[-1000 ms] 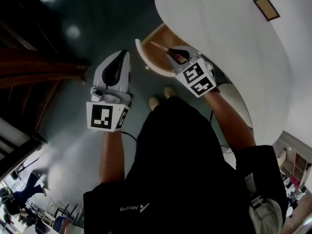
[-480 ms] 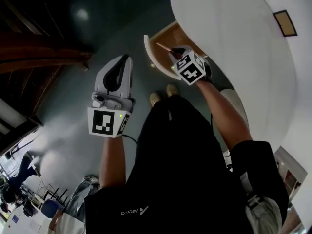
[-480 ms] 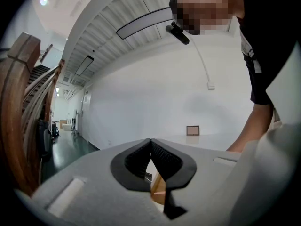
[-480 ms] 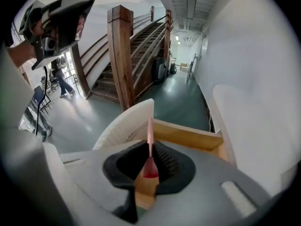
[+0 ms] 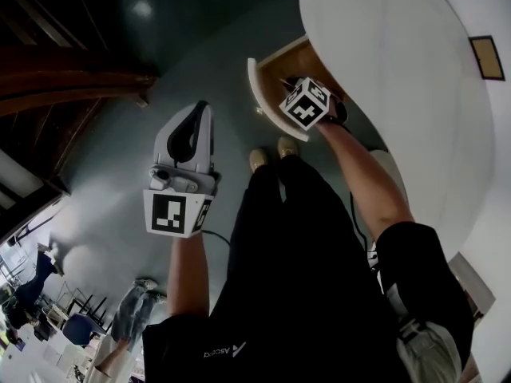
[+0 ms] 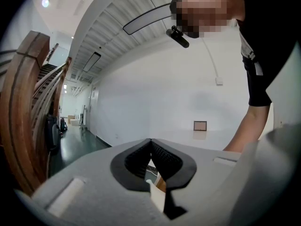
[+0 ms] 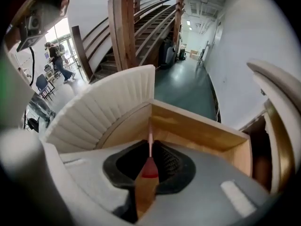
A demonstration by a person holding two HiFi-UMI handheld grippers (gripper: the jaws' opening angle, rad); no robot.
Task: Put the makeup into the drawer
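Drawer (image 5: 277, 61) open — white tabletop (image 5: 383, 78) overhangs; staircase (image 7: 155, 20) beyond.

A glossy dark green floor (image 5: 160, 78) fills the head view from 9 to 12 o'clock, with a round glint of lamp light (image 5: 142, 8) at 11. Dark wooden stair beams (image 5: 72, 86) cross at 10 o'clock. A white curved tabletop (image 5: 383, 78) takes 1 to 3 o'clock, and a small framed picture (image 5: 489, 57) sits at 2. At 7 o'clock stands a blue chair (image 5: 80, 325) on a brighter patch of floor. The left gripper view shows a plain white wall (image 6: 155, 93). Above it, at 12, is a ribbed ceiling (image 6: 117, 13) with a long curved lamp (image 6: 146, 19). In the right gripper view a thick wooden post (image 7: 123, 27) rises at 12 o'clock.
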